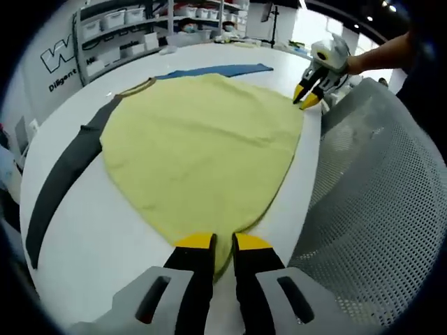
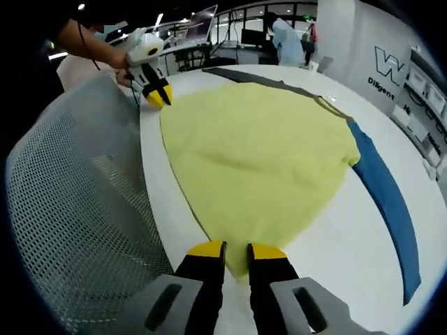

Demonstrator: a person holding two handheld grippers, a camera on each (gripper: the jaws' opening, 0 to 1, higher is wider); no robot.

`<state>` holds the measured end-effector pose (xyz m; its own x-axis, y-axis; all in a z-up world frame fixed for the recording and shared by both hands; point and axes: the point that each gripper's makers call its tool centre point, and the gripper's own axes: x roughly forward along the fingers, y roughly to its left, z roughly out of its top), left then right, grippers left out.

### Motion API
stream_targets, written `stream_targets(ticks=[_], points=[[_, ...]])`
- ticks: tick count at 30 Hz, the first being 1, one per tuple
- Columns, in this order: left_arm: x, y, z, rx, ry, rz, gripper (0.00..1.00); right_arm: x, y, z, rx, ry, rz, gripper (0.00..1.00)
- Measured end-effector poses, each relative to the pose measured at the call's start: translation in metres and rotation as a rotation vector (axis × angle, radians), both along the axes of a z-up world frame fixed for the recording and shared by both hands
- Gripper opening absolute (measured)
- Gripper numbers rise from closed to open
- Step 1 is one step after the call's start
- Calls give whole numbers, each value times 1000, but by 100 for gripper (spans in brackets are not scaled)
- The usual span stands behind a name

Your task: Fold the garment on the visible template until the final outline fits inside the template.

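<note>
Yellow garment (image 1: 199, 157); wall lettering (image 1: 59, 59) "W", "Diligent".

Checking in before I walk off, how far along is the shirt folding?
Barely started. The yellow shirt lies spread flat on the white table, unfolded. Both grippers, left and right, sit at its near corners, apparently gripping. All folds remain.

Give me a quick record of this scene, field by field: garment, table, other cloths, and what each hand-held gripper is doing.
garment: yellow fabric garment, spread flat
surface: white table
other cloths: dark grey strip and blue strip, at opposite sides of the garment
left hand-held gripper: at a corner of the garment's near hem, jaws slightly apart
right hand-held gripper: at the other hem corner, jaws slightly apart
beside table: grey mesh chair back
</note>
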<state>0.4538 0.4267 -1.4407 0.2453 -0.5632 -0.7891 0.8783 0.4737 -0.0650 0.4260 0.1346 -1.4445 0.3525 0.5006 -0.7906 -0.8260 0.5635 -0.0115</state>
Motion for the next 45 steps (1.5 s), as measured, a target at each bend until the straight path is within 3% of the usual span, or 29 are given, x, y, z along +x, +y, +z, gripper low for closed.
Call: stream_targets(ticks=[10, 14, 19, 25, 27, 34, 41, 45], points=[[-10, -3, 1, -30, 42, -11, 10, -9, 2, 0, -8, 48, 18, 11], [-7, -2, 4, -49, 8, -25, 12, -10, 3, 0, -7, 68, 16, 14], [24, 10, 23, -142, -82, 133, 27, 3, 7, 14, 81, 29, -60, 38], [56, 43, 30, -134, -176, 256, 40, 12, 8, 23, 115, -11, -80, 52], [67, 52, 37, -181, -179, 326, 44, 16, 10, 30, 140, -27, -95, 58], [106, 102, 44, -182, -234, 536, 49, 25, 7, 45, 167, -46, -140, 60], [124, 125, 48, -193, -240, 617, 49, 25, 3, 48, 159, -53, -156, 63], [133, 139, 46, -176, -248, 666, 52, 29, 2, 55, 182, -86, -184, 74]])
